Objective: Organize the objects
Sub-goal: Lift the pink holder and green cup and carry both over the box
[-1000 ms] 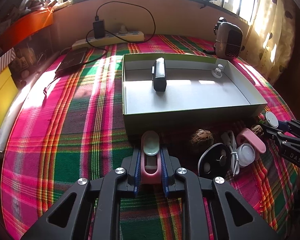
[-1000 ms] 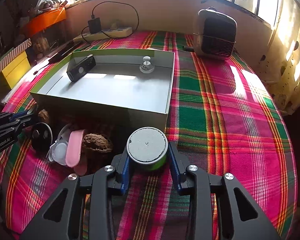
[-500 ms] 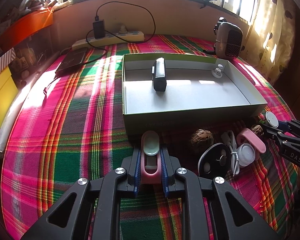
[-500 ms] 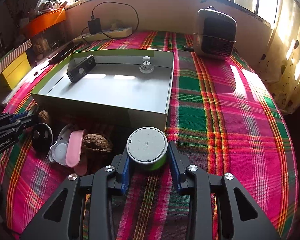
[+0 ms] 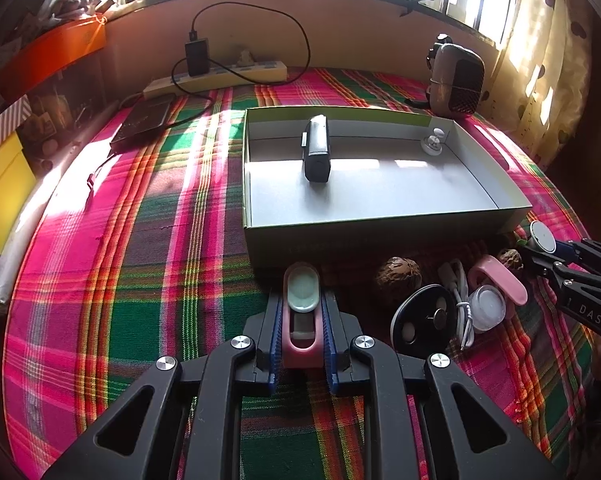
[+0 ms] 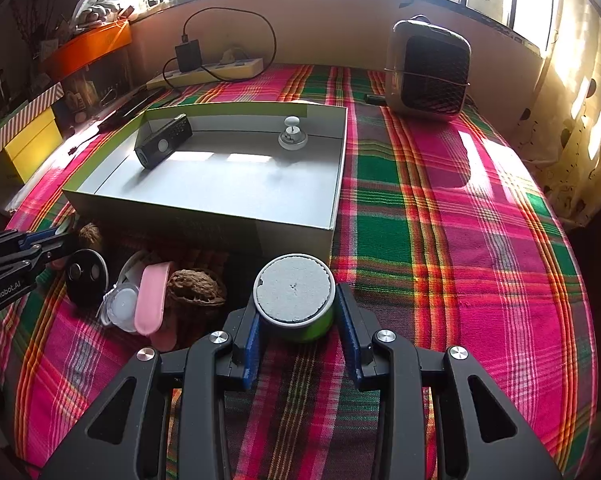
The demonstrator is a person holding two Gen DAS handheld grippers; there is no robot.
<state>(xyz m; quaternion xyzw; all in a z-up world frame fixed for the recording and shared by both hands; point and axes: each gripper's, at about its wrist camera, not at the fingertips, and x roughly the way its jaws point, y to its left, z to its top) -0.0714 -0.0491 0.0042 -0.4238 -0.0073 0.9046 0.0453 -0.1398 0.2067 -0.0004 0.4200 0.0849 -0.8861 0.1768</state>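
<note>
No change from the earlier frames was seen. The left gripper (image 5: pixel 301 320) was kept angled down at the plaid cloth (image 5: pixel 140 240), clamped on a pink case (image 5: pixel 301 312) just before the open box (image 5: pixel 380 216). The right gripper (image 6: pixel 300 322), likewise angled, was closed on a green round tin (image 6: pixel 294 300).

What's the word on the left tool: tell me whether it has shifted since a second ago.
No. The left tool, shut on the pink case, sits at the same spot before the box's near wall as earlier.
</note>
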